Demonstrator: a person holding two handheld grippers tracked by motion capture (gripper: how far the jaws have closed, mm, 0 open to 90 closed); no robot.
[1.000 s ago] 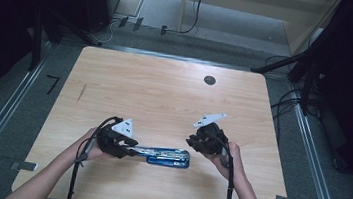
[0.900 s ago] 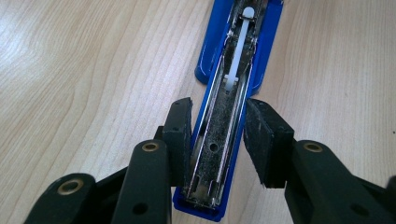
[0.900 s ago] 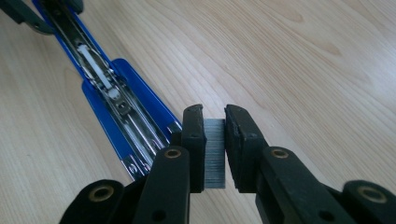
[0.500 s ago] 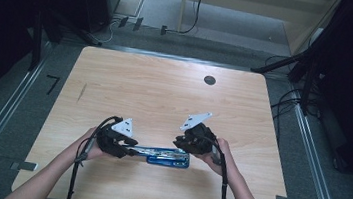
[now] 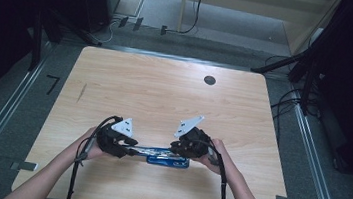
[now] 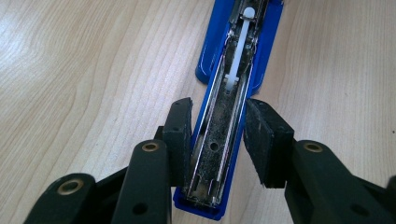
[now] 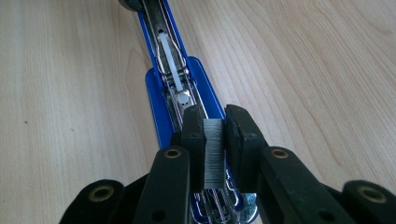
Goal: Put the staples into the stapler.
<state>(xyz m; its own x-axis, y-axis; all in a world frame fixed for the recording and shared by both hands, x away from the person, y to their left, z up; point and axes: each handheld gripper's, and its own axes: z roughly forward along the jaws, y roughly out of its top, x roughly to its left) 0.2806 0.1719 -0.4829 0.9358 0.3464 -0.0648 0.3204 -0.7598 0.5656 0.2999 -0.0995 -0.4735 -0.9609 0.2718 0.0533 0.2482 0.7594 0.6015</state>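
Observation:
A blue stapler (image 5: 167,158) lies opened out flat near the table's front edge, its metal magazine channel (image 6: 223,116) facing up. My left gripper (image 5: 128,149) is at the stapler's left end, its pads (image 6: 180,135) closed against the sides of the channel. My right gripper (image 5: 176,150) hovers over the stapler's right part, shut on a grey strip of staples (image 7: 214,149) held upright between its pads (image 7: 193,128). In the right gripper view the blue base (image 7: 156,93) and white pusher (image 7: 170,63) run away from the jaws.
The wooden table (image 5: 165,93) has a dark round hole (image 5: 210,80) at its back right. Cables (image 5: 76,168) trail from both grippers toward the front edge. Metal rails (image 5: 310,145) and dark equipment stand around the table.
My right gripper has moved left with the staple strip, from beside the stapler's right end to over it. The left gripper and stapler have stayed put.

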